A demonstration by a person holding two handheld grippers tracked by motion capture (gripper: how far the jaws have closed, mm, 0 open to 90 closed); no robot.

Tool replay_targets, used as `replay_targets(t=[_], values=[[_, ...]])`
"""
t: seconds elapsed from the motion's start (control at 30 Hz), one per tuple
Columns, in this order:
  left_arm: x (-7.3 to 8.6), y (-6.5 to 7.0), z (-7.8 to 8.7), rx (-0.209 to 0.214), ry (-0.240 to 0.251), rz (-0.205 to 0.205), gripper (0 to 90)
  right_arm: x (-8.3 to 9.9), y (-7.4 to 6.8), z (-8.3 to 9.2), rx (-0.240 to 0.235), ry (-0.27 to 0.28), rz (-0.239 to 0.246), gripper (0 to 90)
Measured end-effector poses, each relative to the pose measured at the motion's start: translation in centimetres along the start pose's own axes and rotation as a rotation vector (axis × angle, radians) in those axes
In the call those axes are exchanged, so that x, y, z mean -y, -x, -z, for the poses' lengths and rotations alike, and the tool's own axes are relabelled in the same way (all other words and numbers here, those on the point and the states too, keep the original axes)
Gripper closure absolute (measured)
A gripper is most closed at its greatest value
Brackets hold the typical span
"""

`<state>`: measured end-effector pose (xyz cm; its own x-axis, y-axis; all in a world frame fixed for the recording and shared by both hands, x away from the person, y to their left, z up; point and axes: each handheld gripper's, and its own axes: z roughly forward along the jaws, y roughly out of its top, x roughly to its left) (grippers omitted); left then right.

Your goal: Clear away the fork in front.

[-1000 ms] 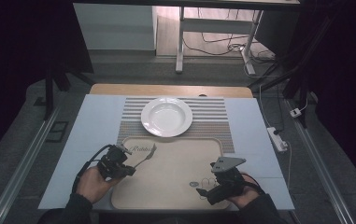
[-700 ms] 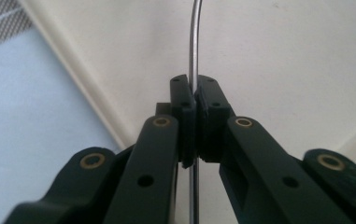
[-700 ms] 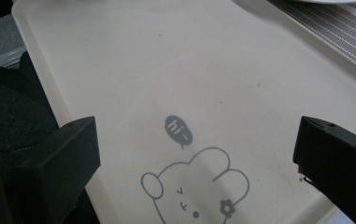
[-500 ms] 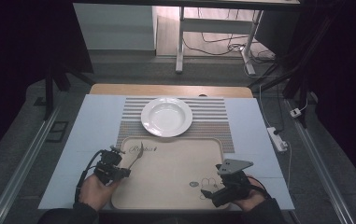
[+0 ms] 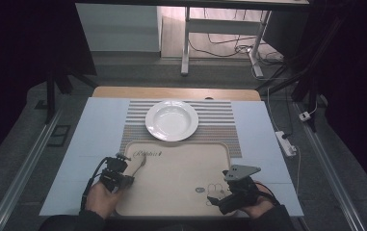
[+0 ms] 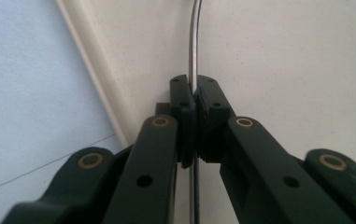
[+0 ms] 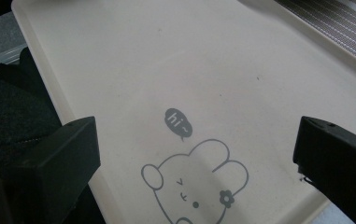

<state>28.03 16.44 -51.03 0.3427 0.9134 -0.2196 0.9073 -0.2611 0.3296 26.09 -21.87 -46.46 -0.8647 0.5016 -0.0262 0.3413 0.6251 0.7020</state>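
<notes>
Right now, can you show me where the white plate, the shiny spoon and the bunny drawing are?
white plate (image 5: 171,120), high view, middle of its bowl.
spoon (image 6: 194,51), left gripper view, its thin metal handle above the tongs.
bunny drawing (image 7: 199,186), right gripper view, its face on the tray.

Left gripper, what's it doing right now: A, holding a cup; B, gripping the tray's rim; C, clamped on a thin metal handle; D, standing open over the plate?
C: the left gripper has its jaws pressed onto a thin metal handle above the tray.
</notes>
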Motion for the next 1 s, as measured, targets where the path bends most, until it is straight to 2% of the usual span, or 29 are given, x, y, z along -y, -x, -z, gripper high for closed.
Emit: replay_targets(t=[0.3,0.4,0.5,0.6,0.67,0.73,0.83,0.97,1.0], values=[[-0.1,-0.4,0.2,0.035,0.014,-0.013,79.0,0.0,0.0,-0.1,-0.005,-0.006,0.005,0.7],[-0.2,-0.5,0.7,0.046,0.044,-0.021,75.1,0.1,0.1,-0.1,-0.005,-0.006,0.005,0.7],[-0.5,-0.7,1.3,0.058,0.076,-0.039,74.9,0.1,0.1,0.0,-0.001,-0.002,0.002,0.7],[-1.2,-0.9,1.8,0.072,0.107,-0.064,78.5,0.1,0.2,0.3,0.004,-0.003,-0.009,0.6],[-1.8,-1.2,2.0,0.090,0.127,-0.081,84.3,0.3,0.2,0.5,0.007,-0.007,-0.023,0.6],[-2.6,-1.4,2.0,0.094,0.124,-0.096,89.0,0.5,0.3,0.8,0.011,-0.009,-0.044,0.6],[-3.8,-1.5,1.4,0.083,0.113,-0.130,89.2,1.0,0.2,1.4,0.019,-0.002,-0.082,0.0],[-4.8,-1.8,0.4,0.069,0.088,-0.148,89.2,1.7,-0.4,2.7,0.034,0.033,-0.131,0.0],[-5.1,-1.9,0.3,0.071,0.089,-0.150,89.2,1.7,-0.4,2.7,0.034,0.033,-0.131,0.0]])
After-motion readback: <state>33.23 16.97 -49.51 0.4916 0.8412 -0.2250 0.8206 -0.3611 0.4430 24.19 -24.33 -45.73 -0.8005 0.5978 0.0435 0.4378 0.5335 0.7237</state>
